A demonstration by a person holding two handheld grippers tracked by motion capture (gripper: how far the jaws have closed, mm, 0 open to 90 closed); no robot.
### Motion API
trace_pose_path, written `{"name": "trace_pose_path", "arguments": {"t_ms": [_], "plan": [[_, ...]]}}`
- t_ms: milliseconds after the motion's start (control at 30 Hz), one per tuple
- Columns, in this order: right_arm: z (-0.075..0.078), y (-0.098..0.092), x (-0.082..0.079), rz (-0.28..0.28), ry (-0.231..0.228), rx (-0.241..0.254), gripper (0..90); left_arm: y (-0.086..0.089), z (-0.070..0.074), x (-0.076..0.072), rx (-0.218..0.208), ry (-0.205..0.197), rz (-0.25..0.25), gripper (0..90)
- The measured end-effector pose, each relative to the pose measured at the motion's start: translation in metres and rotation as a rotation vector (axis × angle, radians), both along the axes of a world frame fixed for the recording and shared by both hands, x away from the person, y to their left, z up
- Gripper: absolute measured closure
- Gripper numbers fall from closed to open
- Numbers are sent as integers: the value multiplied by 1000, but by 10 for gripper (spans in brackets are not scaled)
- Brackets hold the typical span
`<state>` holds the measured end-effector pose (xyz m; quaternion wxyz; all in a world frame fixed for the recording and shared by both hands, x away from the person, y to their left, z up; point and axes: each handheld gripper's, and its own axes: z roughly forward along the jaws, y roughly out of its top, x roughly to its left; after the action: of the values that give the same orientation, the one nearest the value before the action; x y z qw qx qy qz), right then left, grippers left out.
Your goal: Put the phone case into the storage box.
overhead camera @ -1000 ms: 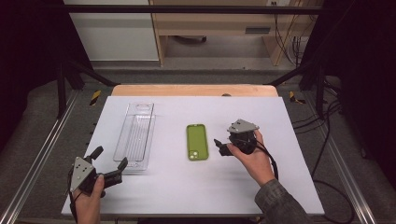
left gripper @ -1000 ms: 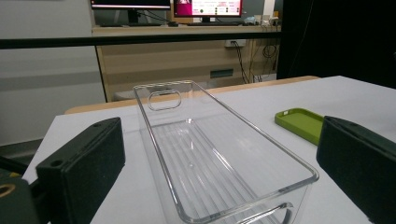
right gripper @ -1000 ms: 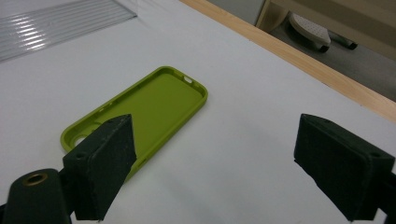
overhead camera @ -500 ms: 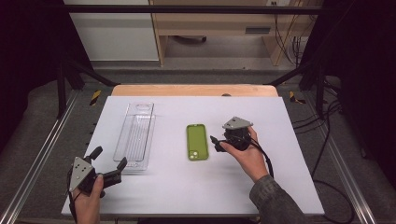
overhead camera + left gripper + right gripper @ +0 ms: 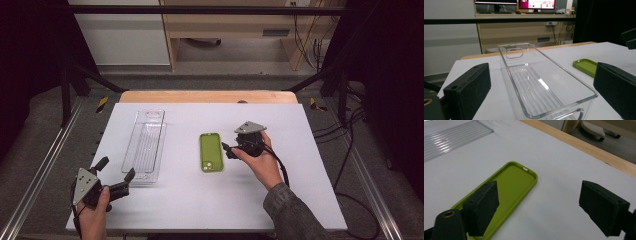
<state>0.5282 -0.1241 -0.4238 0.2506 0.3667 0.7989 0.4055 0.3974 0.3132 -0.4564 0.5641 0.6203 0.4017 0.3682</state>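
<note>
My right gripper (image 5: 229, 148) hangs just beside the right edge of the green phone case (image 5: 211, 152), jaws spread wide with nothing between them. The hand comes in from the lower right, wrist bent so the jaws point left toward the case. In the right gripper view one jaw sits over the case's long side (I cannot tell whether it touches) and the other stands over bare white table (image 5: 300, 165). The case lies flat, open side up, near the table's middle. My left gripper (image 5: 116, 176) rests low at the near left corner, jaws apart and empty, aimed at the near end of the clear plastic tray (image 5: 145, 147), which stands well left of the case.
</note>
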Motion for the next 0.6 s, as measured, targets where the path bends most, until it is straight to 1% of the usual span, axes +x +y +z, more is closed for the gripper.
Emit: {"name": "trace_pose_path", "arguments": {"t_ms": [33,100,300,433,600], "plan": [[0,1,1,1,2,-2,159,1,0,0,-9,0,5,9],[0,3,2,3,3,-7,160,2,0,0,-9,0,6,9],[-3,5,6,4,11,8,153,2,0,0,-8,-1,5,9],[-4,6,9,-6,22,22,147,2,0,0,-7,-1,5,9],[-5,8,13,-9,27,25,147,2,0,0,-7,-1,7,9]]}}
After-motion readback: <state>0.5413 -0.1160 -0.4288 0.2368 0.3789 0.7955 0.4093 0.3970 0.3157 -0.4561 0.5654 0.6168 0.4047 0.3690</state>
